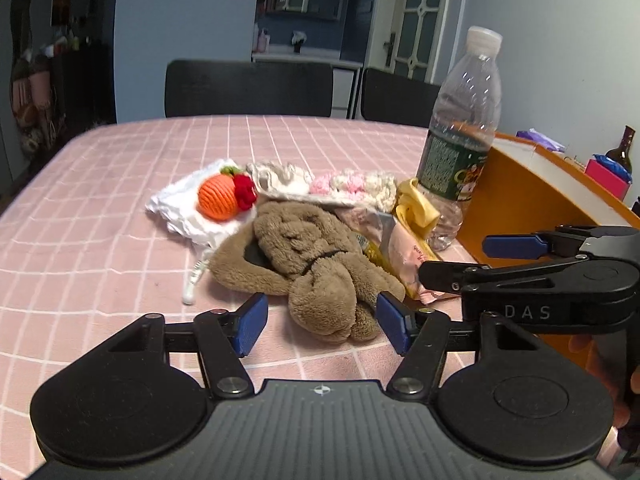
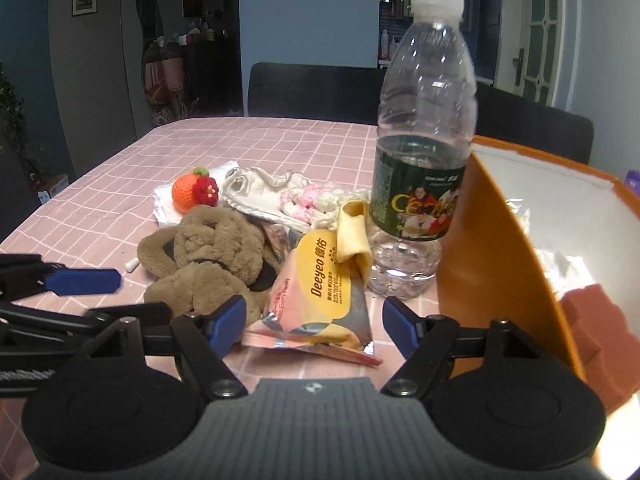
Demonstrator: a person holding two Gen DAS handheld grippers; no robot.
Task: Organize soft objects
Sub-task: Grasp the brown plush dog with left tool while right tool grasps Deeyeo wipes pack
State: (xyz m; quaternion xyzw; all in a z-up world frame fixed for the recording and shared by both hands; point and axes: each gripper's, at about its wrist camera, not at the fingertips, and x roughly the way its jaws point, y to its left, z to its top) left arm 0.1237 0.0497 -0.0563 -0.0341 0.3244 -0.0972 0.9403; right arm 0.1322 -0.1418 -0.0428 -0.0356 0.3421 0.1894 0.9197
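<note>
A brown plush toy (image 1: 312, 256) lies on the pink checked tablecloth (image 1: 100, 208); it also shows in the right wrist view (image 2: 208, 256). My left gripper (image 1: 322, 326) is open, its blue pads either side of the plush's near end. My right gripper (image 2: 310, 320) is open around a yellow and pink wipes pack (image 2: 320, 296). Behind lie an orange crocheted ball (image 1: 218, 196), a white cloth (image 1: 176, 204), a grey fabric piece (image 1: 280, 178), pink and white crochet (image 1: 352, 184) and a yellow soft piece (image 2: 354, 236).
A clear water bottle (image 2: 424, 140) stands upright beside an orange box (image 2: 500, 248) with a white inside at the right. A reddish sponge-like block (image 2: 600, 320) and crumpled material sit in the box. Black chairs (image 1: 248, 88) stand at the table's far edge.
</note>
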